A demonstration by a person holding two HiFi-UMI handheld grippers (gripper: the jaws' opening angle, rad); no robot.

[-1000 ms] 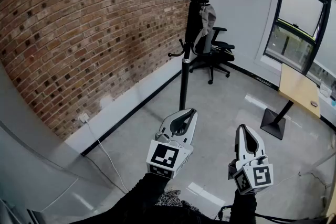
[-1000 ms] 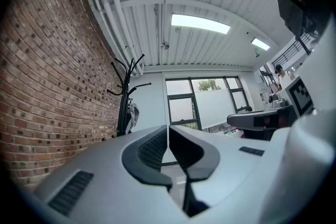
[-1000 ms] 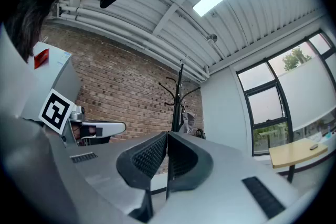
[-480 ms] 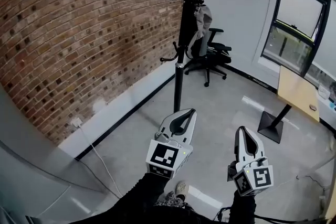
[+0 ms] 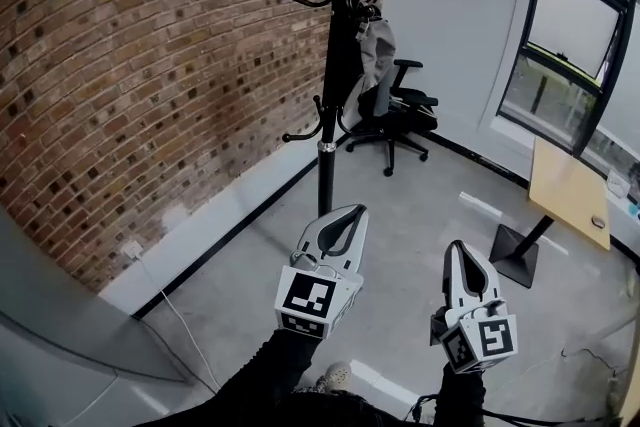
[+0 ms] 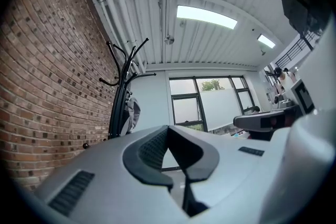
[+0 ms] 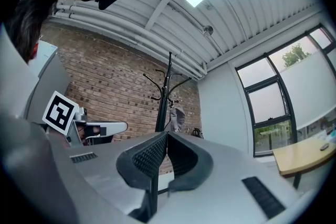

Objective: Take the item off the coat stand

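Head view shows the black coat stand [image 5: 328, 65] upright on the grey floor [image 5: 420, 205], close to the brick wall [image 5: 130, 65] on the left and well apart from both tools; the item, a grey garment [image 5: 372, 50], hangs from one of the stand's upper hooks on its right side, draped down against the pole, with nothing touching it; beyond it, farther into the room, stands a black office chair [image 5: 402, 110]; the left gripper [image 5: 354, 211] is held low in the near middle, pointing toward the foot of the stand, and its own view shows the two dark pads pressed tip to tip with nothing caught between them; the right gripper [image 5: 460, 246] is beside it to the right, apart from it, pointing the same way, and its jaws likewise meet at the tips and grip nothing; each is carried by a dark-sleeved arm [image 5: 270, 375] coming up from the near edge; off to the right a table [image 5: 568, 185] with a pale wooden top stands on a black foot under the big window [image 5: 565, 25]; a white cable [image 5: 190, 300] runs from a wall socket [image 5: 131, 249] across the floor at near left; in both gripper views the stand and its garment show far ahead beyond the closed tips, well apart from either.
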